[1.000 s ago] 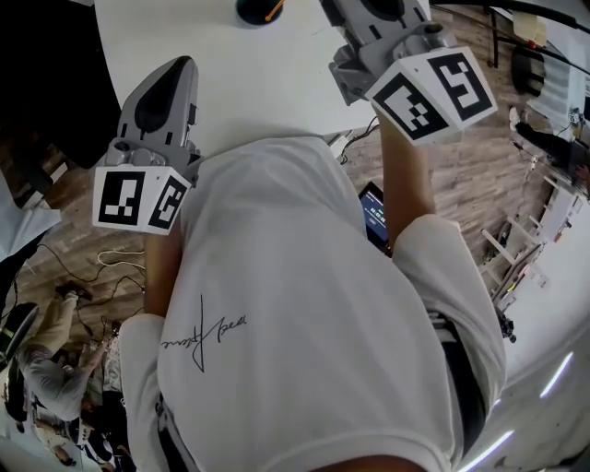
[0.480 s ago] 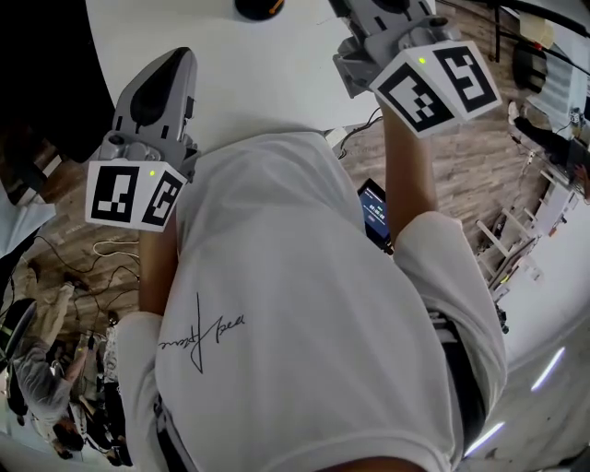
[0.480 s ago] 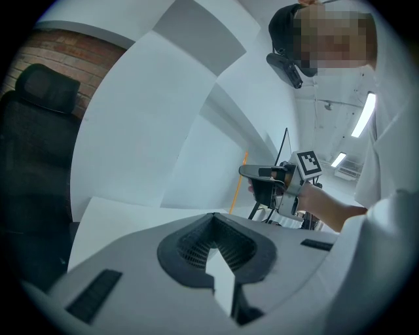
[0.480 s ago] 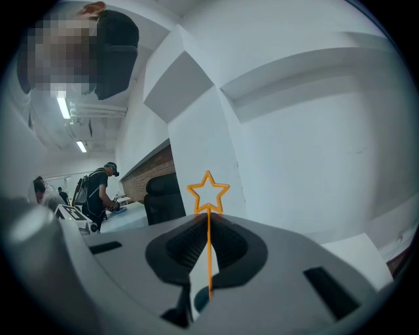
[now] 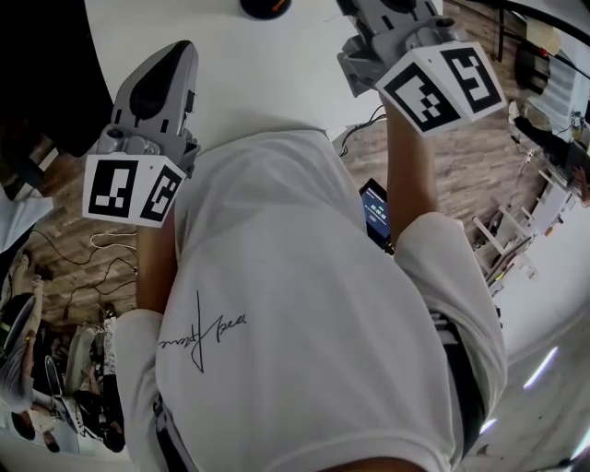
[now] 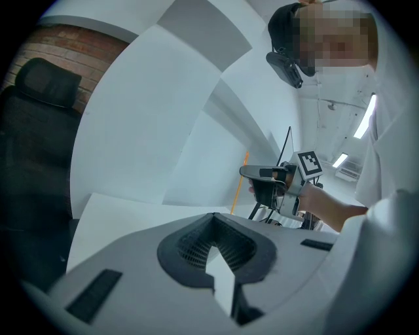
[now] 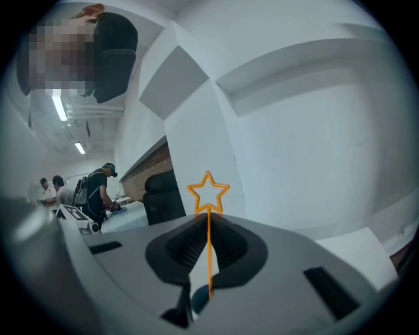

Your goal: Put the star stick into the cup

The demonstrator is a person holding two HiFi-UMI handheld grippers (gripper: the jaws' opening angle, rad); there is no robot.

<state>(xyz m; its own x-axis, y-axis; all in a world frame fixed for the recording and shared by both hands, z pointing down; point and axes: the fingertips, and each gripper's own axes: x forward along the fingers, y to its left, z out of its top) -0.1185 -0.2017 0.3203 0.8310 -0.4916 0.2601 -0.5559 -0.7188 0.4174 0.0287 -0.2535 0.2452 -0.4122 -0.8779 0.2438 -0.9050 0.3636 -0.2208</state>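
In the right gripper view, the right gripper (image 7: 208, 222) has its jaws closed narrow on the star stick (image 7: 208, 196). The thin orange shaft runs up the middle between the pads. The outlined star stands upright just above their tips, at the centre of the frame.

In the left gripper view, the left gripper (image 6: 213, 217) has its jaws together at the tips with nothing between them. Only a sliver of white shows through the slot behind the tips.

The left gripper view gives us what the right one cannot: the right gripper seen from outside, at centre right, in the person's hand (image 6: 317, 197). A thin orange line stands just left of its jaws, above the white desk (image 6: 118, 209). Only the right gripper view shows a black chair (image 7: 160, 193) and people (image 7: 98, 186) at the left.

In the head view we see both grippers over the desk's near edge, the left at upper left and the right at upper right. The right gripper's jaws are cut off by the top edge, so the stick does not show there. A dark round object (image 5: 265, 7) sits on the desk at the top edge, mostly cropped; we cannot tell whether it is the cup.
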